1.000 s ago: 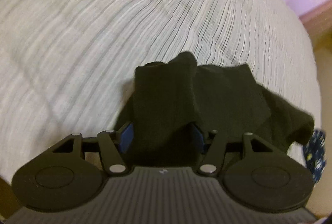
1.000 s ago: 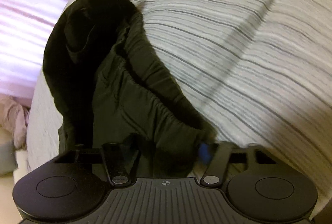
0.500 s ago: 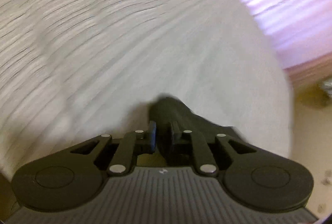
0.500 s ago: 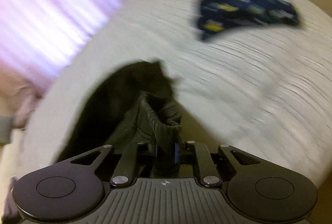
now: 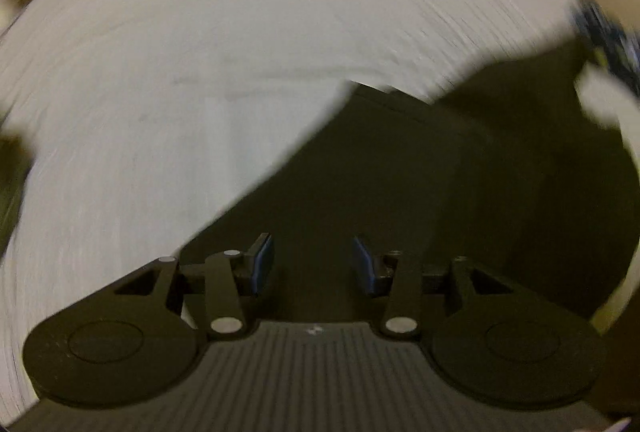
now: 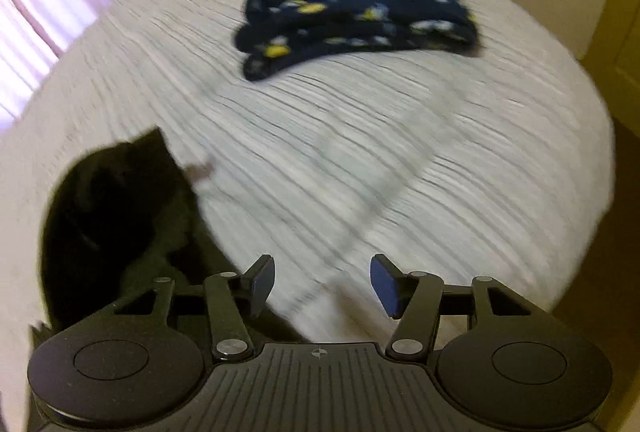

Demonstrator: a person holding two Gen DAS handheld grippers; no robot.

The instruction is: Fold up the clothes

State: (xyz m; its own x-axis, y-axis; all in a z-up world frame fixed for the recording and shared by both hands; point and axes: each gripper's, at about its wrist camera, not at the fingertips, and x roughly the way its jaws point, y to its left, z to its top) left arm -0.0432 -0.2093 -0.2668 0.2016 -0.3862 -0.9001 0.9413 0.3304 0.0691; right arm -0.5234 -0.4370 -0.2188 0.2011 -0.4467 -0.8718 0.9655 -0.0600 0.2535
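Both grippers let go since earlier: left gripper (image 5: 313, 262) & right gripper (image 6: 322, 280) jaws opening, nothing pinched. Black garment (image 6: 116, 208) on bed (image 6: 360, 160), 9 o'clock of right gripper.

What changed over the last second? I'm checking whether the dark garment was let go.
Both grippers clamped the dark garment half a second ago and have released it: left gripper and right gripper are opening, nothing pinched. The garment lies on the white bedspread. The folded patterned garment stays put.
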